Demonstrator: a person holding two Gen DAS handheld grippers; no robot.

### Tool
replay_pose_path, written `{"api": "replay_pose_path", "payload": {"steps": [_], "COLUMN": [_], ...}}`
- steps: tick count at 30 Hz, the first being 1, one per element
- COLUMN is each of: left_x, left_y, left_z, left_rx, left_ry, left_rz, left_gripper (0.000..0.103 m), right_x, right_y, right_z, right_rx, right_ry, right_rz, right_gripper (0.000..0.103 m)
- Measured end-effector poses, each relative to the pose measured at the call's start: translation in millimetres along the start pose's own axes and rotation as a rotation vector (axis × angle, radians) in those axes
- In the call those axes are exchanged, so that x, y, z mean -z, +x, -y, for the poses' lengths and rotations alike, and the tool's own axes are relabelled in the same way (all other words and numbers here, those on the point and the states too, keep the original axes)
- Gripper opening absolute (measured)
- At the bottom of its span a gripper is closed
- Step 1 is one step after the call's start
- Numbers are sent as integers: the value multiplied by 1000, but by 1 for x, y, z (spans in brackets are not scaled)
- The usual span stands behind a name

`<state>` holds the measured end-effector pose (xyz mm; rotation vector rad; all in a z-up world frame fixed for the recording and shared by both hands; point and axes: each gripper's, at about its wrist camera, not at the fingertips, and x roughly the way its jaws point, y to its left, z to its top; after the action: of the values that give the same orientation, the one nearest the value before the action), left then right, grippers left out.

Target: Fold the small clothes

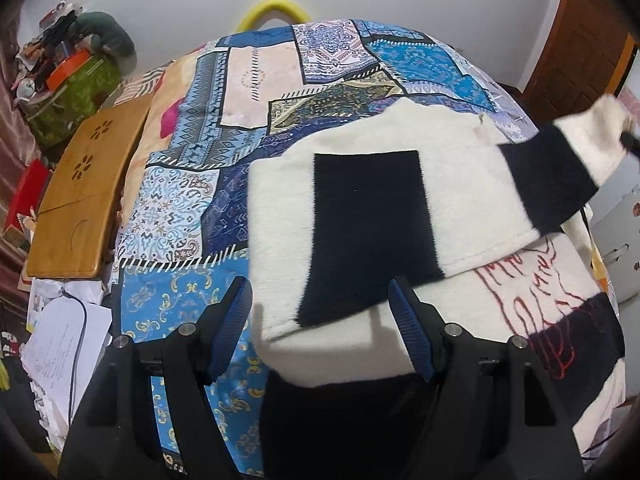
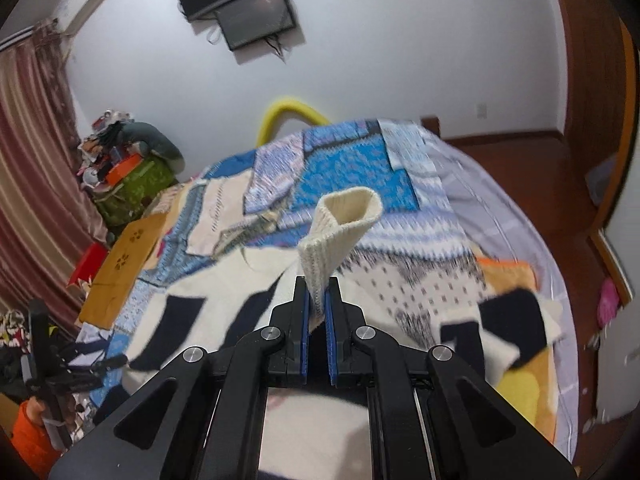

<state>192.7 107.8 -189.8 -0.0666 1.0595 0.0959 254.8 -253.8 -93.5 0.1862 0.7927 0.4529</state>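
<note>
Folding sweater (image 1: 360, 216) on bed (image 1: 180, 308), near its right edge | right gripper (image 2: 318, 304) fingers clamped on ribbed cuff (image 2: 340, 232) | left gripper (image 1: 320, 320) fingers apart, empty | knit soft, light, floppy; grip cuffs, hems.

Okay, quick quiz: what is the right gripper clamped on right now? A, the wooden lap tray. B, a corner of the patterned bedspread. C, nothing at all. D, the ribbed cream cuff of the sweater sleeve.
D: in the right wrist view the right gripper is shut on the ribbed cream cuff, which stands up between its blue pads.
</note>
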Motion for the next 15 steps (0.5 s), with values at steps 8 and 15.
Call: {"api": "replay_pose_path", "payload": {"steps": [8, 15], "left_x": [-3, -7], "left_y": [0, 2], "left_z": [14, 30], "left_rx": [1, 12], "left_ry": [28, 54], "left_rz": [-3, -4], "left_gripper": [70, 70], "right_x": [40, 64], "right_y": [16, 15], "right_z": [41, 66], "right_rx": [32, 69], "right_ry": [92, 153], "right_rz": [-121, -167], "right_gripper": [7, 10]}}
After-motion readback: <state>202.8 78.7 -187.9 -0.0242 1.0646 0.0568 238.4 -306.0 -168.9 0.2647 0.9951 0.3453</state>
